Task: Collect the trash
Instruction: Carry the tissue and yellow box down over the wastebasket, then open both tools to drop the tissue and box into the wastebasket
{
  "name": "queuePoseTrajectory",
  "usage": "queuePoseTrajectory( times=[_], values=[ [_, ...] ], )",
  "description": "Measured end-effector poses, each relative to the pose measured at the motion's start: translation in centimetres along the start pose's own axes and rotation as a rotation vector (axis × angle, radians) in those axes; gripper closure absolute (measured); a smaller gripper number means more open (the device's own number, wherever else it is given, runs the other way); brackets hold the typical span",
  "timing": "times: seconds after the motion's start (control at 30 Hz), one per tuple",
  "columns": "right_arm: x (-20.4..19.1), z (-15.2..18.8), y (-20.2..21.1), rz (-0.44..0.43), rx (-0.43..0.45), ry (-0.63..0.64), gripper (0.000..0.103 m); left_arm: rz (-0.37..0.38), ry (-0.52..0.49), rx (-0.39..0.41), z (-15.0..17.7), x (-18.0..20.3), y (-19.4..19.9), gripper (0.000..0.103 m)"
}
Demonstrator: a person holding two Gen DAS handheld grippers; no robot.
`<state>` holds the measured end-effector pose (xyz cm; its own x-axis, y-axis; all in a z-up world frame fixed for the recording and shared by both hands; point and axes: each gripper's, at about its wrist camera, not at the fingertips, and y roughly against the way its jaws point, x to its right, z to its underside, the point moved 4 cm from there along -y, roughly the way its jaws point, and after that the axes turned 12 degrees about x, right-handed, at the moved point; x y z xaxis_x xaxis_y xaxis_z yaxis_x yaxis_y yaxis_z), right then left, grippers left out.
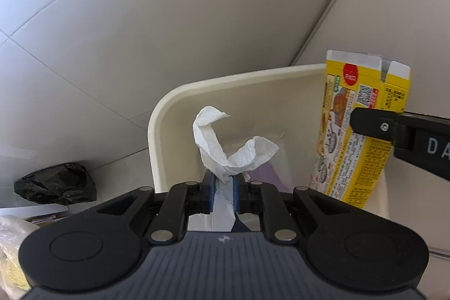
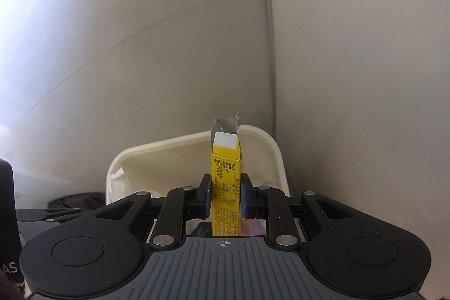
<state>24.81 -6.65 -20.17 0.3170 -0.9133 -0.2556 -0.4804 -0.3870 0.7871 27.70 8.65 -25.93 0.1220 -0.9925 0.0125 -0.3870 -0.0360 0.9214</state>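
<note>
My left gripper (image 1: 224,182) is shut on a crumpled white tissue (image 1: 225,145) and holds it over the open cream trash bin (image 1: 168,108). My right gripper (image 2: 225,187) is shut on a yellow printed carton (image 2: 225,173), upright with its top flap torn open, over the same bin (image 2: 270,142). In the left wrist view the carton (image 1: 362,137) stands at the right with one right finger (image 1: 374,125) across it. The tissue (image 2: 119,182) shows at the bin's left side in the right wrist view.
A crumpled black plastic bag (image 1: 56,183) lies on the tiled floor left of the bin. A pale plastic bag (image 1: 11,243) sits at the lower left. A wall corner (image 1: 337,4) rises behind the bin. Purple and white trash (image 1: 267,173) lies inside.
</note>
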Motion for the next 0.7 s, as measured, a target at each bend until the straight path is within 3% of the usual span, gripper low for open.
queuePoseTrajectory(
  times=[0.1, 0.27, 0.37, 0.47, 0.7],
  values=[
    [0.2, 0.1, 0.1, 0.001, -0.005, 0.006, 0.083, -0.009, 0.002, -0.003, 0.1, 0.1, 0.1, 0.088],
    [0.1, -0.2, 0.4, -0.003, -0.018, 0.005, 0.078, -0.018, 0.03, 0.004, 0.1, 0.1, 0.6, 0.065],
    [0.4, -0.4, 0.4, 0.0, -0.025, -0.007, 0.074, -0.024, 0.02, 0.005, 0.3, 0.3, 1.0, 0.06],
    [0.8, -0.5, 0.4, 0.008, -0.023, -0.018, 0.061, -0.03, 0.0, 0.011, 0.4, 0.6, 1.6, 0.056],
    [0.8, -0.8, 0.9, 0.009, -0.02, -0.016, 0.059, -0.037, 0.0, 0.018, 0.3, 1.0, 2.9, 0.05]
  ],
)
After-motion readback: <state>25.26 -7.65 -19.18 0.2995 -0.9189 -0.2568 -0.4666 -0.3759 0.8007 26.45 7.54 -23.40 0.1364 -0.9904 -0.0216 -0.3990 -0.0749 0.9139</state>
